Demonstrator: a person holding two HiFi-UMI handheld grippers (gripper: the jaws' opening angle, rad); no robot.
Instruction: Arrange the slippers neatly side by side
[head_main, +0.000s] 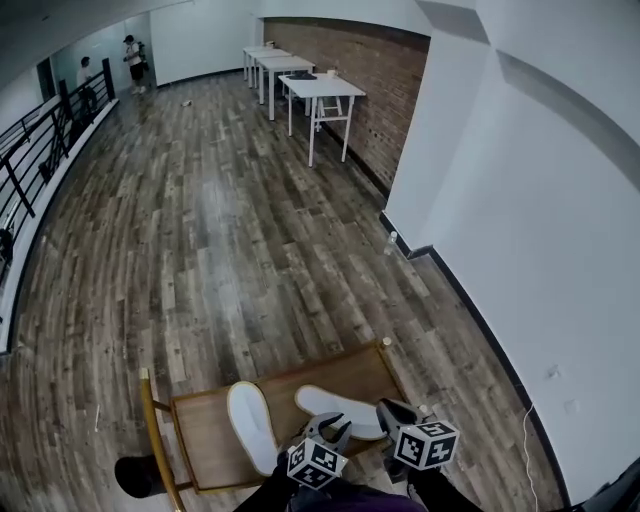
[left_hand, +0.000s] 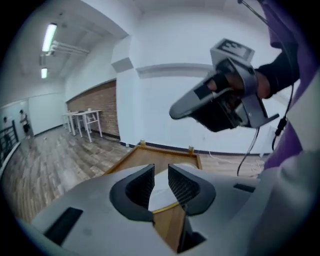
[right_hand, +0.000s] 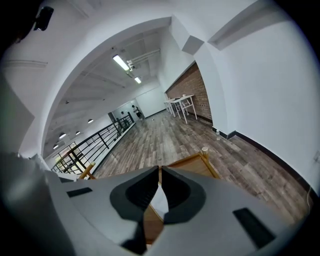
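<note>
Risk: my left gripper (head_main: 328, 430), jaws parted (right gripper (head_main: 390, 410) closed, empty), could knock one white flat slipper (head_main: 330, 405) off the brown wooden tabletop (head_main: 205, 440).

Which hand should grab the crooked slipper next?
Probably left. The left gripper has its jaws apart, with the slanted white slipper showing in the gap. The right gripper is shut, so it would need to open first.

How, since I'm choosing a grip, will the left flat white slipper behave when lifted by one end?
The left flat white slipper looks thin, so it will probably droop. It seems light and may slide easily on the smooth wooden tray. Lying flat, it shouldn't roll.
</note>
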